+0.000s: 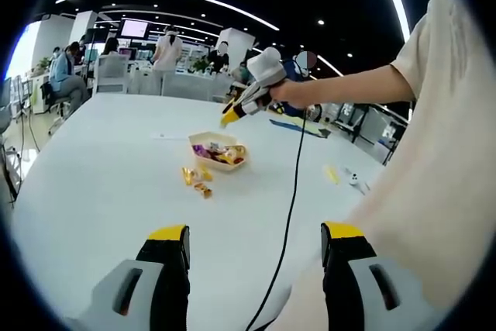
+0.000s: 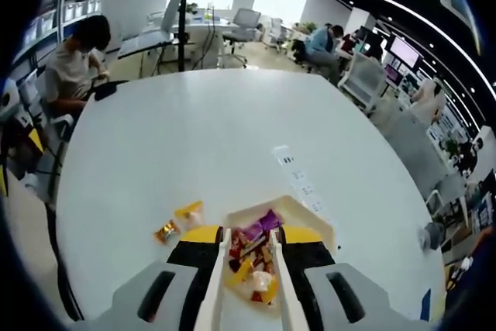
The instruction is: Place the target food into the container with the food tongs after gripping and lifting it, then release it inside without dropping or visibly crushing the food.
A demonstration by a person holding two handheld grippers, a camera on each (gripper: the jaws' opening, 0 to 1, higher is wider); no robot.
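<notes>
We hold the right claw (image 2: 249, 265) directly above the shallow cream-coloured tray (image 2: 314, 218) that sits on the white round counter (image 2: 194, 137). Pale tong arms (image 2: 209, 288) run forward between its black-and-yellow jaws, so this claw is clamped on the food tongs. The tong tips stand apart over the heap of wrapped sweets (image 2: 252, 257) already in the tray; whether anything is pinched between them we cannot tell.

In the left gripper view, the right claw (image 1: 232, 114) hovers just above the tray (image 1: 219, 139), tilted down toward it. The left claw (image 1: 254, 244) hangs wide and empty, well apart from the tray, so the right hand is clearly the nearer.

The loose yellow wrapped sweets (image 2: 188, 212) lie on the counter just beside the tray's left edge, with a small orange-gold one (image 2: 165, 231) next to them. They sit left of the tongs and slightly ahead. The nearer yellow sweet's long axis seems to run roughly across the tongs' line, though it is too small to be sure.
</notes>
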